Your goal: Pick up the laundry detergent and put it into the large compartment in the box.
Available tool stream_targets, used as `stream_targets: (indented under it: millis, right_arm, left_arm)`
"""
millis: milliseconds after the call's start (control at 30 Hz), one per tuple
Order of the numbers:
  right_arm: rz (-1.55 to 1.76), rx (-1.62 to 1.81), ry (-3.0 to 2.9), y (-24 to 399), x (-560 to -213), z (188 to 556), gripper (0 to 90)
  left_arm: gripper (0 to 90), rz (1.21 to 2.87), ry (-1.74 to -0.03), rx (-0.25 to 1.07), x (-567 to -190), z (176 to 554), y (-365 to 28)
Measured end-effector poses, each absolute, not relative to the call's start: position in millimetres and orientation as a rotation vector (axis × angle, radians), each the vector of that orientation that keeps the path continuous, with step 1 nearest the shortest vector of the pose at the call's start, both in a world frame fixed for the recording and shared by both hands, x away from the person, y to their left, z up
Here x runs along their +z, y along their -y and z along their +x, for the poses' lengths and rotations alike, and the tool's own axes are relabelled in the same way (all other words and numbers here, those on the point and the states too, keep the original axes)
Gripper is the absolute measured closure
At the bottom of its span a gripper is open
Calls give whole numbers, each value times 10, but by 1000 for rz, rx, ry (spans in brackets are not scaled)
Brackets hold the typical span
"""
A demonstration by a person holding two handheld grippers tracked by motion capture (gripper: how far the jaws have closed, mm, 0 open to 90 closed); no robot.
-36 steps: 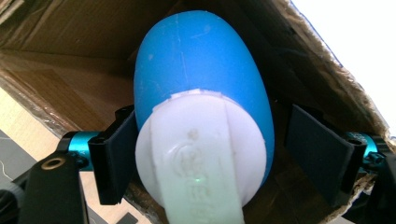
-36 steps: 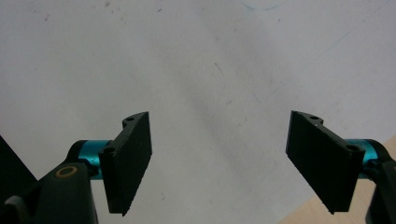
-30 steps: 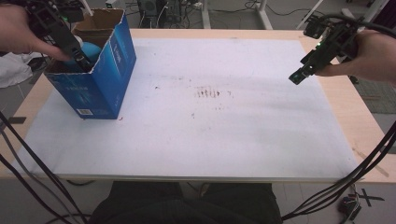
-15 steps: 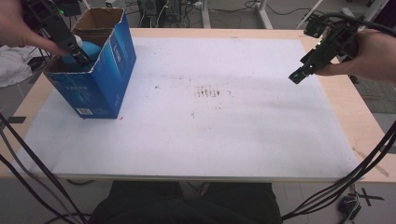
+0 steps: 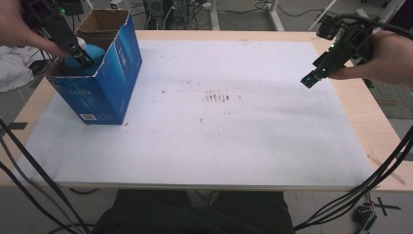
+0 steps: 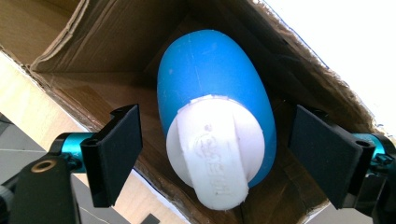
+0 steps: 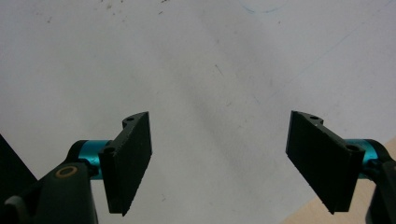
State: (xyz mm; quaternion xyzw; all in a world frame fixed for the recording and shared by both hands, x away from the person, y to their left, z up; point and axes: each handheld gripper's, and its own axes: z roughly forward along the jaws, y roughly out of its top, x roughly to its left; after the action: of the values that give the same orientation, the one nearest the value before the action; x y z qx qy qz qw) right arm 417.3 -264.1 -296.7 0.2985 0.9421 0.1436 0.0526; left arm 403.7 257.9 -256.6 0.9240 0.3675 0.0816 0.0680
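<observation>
**Left gripper poised over the blue bottle in the box**

My left gripper (image 6: 215, 158) is spread wide, holding nothing — its jaws flank the blue bottle (image 6: 212, 93), white cap (image 6: 212, 154) nearest me, inside the open blue box (image 5: 104, 83). Next, I judge: close on the cap end. Right gripper (image 7: 219, 158) hangs open, empty, above the white mat (image 5: 234, 126).

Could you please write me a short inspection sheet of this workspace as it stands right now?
Surface: white sheet over a wooden table, with dark smudges near its middle.
Job's things: blue box, open-topped, at the far left; blue and white object inside it.
Clutter: nothing seen on the sheet.
Grippers: left gripper open, jaws either side of the object, apart from it; right gripper open, empty, above the sheet's right edge.
Cables: black cables trail off both near corners.
Surroundings: equipment and wiring behind the table.
</observation>
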Motion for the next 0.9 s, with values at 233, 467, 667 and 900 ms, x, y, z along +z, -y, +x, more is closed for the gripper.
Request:
stream_targets:
  millis: [233, 467, 667, 900]
  right_arm:
    - [914, 438, -2863, 2645, -2964, 4170, 219]
    - [907, 444, -2861, 2646, -2962, 4173, 219]
    - [908, 448, -2859, 2648, -2956, 4168, 219]
    - [908, 445, -2855, 2645, -2936, 4156, 220]
  left_arm:
    - [179, 2788, -1098, 271, -2533, 4040, -2581]
    - [179, 2795, -1078, 289, -2451, 4036, -2595]
    - [179, 2781, -1063, 313, -2340, 4007, -2581]
    - [179, 2773, -1021, 343, -2117, 3981, -2494]
